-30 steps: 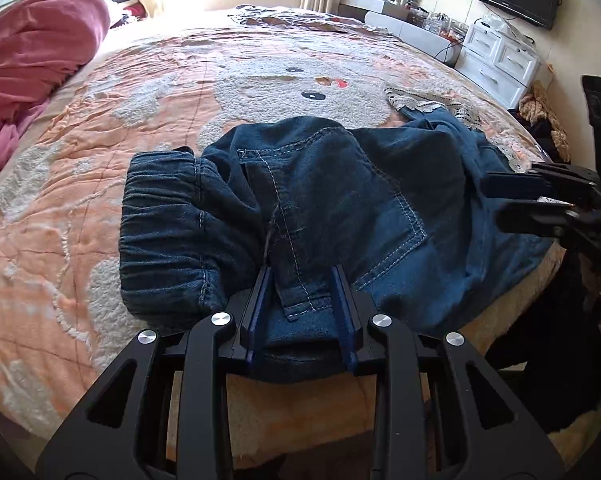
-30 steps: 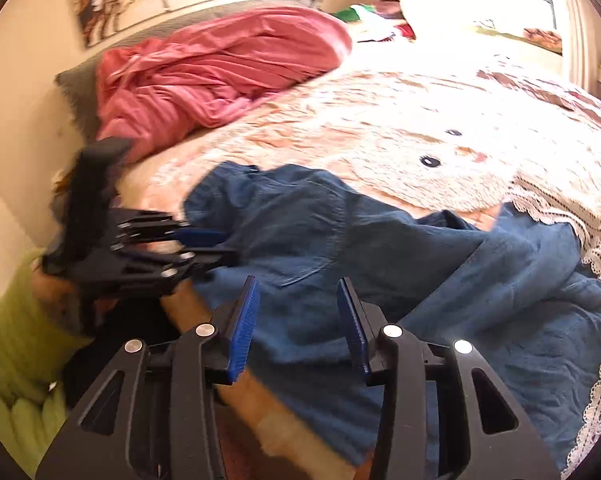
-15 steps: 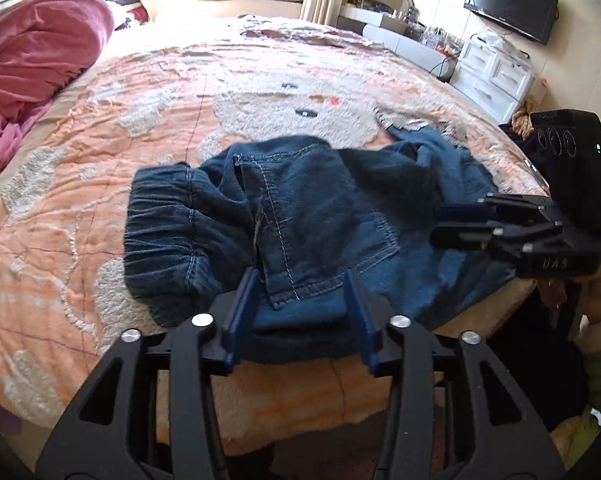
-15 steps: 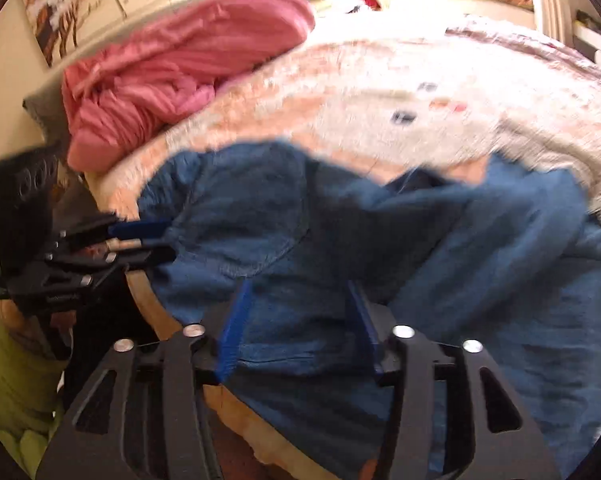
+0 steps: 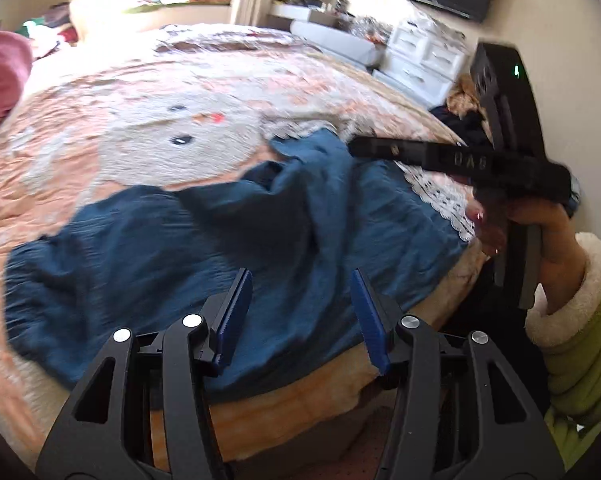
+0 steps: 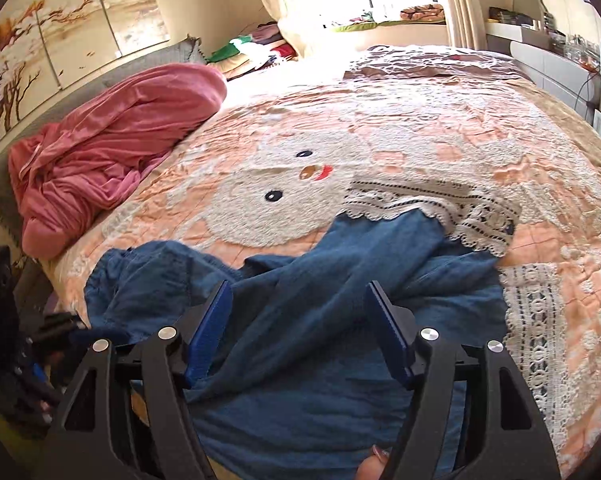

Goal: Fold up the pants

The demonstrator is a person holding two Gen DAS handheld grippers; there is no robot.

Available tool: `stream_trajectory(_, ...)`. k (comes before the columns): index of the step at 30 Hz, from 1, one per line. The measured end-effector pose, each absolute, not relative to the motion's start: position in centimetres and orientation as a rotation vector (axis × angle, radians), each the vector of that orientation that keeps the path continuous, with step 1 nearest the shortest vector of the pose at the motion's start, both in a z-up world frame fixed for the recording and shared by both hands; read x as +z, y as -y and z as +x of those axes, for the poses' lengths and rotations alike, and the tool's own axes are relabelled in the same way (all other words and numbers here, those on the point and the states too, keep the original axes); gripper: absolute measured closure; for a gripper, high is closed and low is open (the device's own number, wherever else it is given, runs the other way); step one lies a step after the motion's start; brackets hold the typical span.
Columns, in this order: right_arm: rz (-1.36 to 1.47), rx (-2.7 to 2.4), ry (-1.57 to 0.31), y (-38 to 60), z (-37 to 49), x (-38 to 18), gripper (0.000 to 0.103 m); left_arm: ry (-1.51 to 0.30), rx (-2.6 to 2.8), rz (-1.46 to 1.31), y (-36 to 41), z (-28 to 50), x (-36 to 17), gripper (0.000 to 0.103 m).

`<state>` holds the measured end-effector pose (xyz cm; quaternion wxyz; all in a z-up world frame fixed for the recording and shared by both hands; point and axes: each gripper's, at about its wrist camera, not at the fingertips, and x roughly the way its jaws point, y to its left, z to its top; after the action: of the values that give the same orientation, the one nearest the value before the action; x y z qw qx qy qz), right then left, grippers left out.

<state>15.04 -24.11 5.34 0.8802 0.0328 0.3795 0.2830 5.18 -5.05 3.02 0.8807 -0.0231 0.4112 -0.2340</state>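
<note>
With both the left tool [image 5: 296,316] and right tool [image 6: 300,330] spread apart and empty, the rumpled jeans [image 6: 320,280] at the bed [image 6: 420,140] edge can easily be dragged off if only one layer gets pinched.

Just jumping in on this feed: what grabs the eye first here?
The blue pants dominate, lying rumpled across the near edge of the bed, over a peach quilt with a big white cartoon face. A lace-trimmed cloth lies at their far end, and a pink blanket is heaped at the bed's left side. Both the left gripper and the right gripper hover open over the pants, holding nothing.
</note>
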Motion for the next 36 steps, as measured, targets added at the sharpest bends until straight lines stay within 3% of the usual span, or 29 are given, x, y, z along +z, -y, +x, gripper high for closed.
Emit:
stream_trajectory(11,-0.007,0.560,-0.794,23.4,18.8,6.2,0.032,-0.969,-0.596,-0.132,9.5,10.7,-0.4,0.062)
stream_trajectory(12,-0.021,0.554,-0.798,23.2,19.2,6.1,0.032,-0.966,-0.602,-0.144,9.6,10.9,-0.6,0.064)
stream_trajectory(14,-0.059,0.542,-0.801,22.6,20.4,5.7,0.032,-0.967,-0.618,-0.161,9.7,11.1,-0.9,0.087)
stream_trajectory(16,-0.085,0.532,-0.810,21.9,21.8,5.2,0.032,-0.956,-0.637,-0.158,10.2,11.1,-1.3,0.091)
stream_trajectory(32,-0.265,0.391,-0.943,15.2,29.2,0.7,0.033,-0.898,-0.719,-0.113,11.3,9.5,-1.2,0.091)
stream_trajectory(34,-0.322,0.353,-0.951,14.6,29.8,-0.2,0.038,-0.891,-0.720,-0.098,11.4,9.4,-1.0,0.091)
stream_trajectory(35,-0.345,0.331,-0.953,14.5,30.1,-0.8,0.052,-0.887,-0.720,-0.090,11.4,9.3,-0.9,0.091)
stream_trajectory(36,-0.347,0.322,-0.954,14.7,30.3,-1.1,0.058,-0.883,-0.718,-0.080,11.5,9.2,-0.7,0.091)
